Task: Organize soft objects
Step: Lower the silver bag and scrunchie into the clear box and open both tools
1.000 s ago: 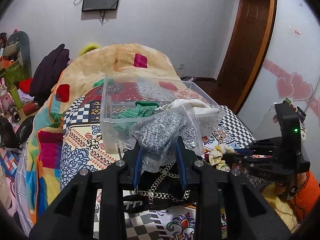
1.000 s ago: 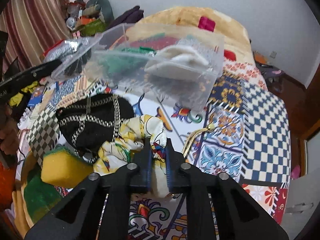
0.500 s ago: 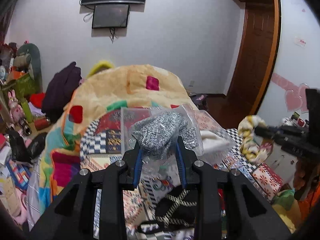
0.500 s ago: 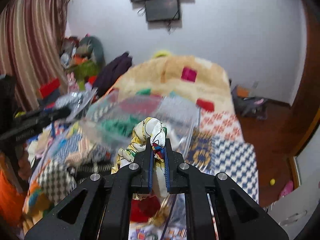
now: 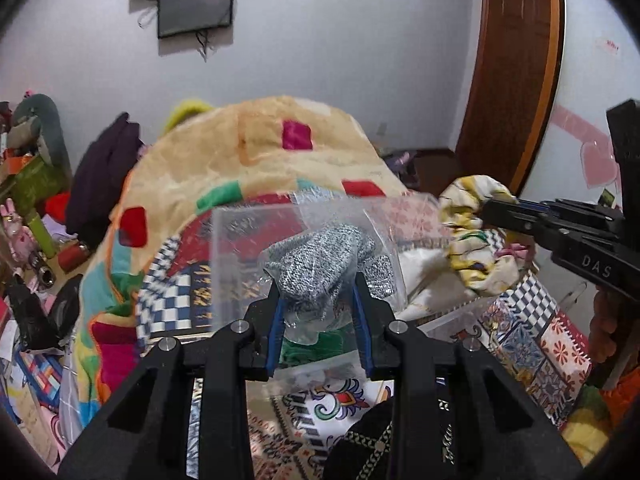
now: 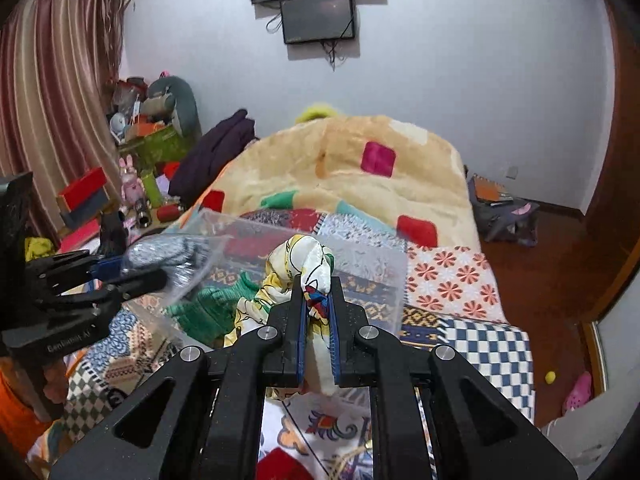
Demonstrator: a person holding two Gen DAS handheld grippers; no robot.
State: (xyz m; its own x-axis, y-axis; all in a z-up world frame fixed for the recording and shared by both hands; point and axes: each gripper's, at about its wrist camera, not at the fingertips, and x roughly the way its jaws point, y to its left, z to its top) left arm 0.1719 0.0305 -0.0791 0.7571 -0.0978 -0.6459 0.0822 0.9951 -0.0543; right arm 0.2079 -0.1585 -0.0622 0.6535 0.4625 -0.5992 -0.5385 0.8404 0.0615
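Observation:
My left gripper (image 5: 318,300) is shut on a clear bag holding grey knit fabric (image 5: 316,264), held up over the clear plastic bin (image 5: 240,264). It also shows in the right wrist view (image 6: 168,252). My right gripper (image 6: 316,300) is shut on a yellow floral scarf (image 6: 300,264), held above the bin (image 6: 368,264). The scarf shows at the right of the left wrist view (image 5: 472,236). A green knit piece (image 6: 212,308) and a white soft item (image 5: 420,268) lie in the bin.
The bin sits on a patterned bedspread (image 6: 460,292) with a folded beige blanket (image 6: 348,160) behind it. A black chain-trimmed bag (image 5: 360,440) lies near my left gripper. Cluttered shelves (image 6: 136,148) stand at the left; a door (image 5: 516,72) at the right.
Both grippers have risen from the bedspread. The right one lifted the floral scarf off the bed and carried it over the bin. The left one keeps the bagged grey fabric raised.

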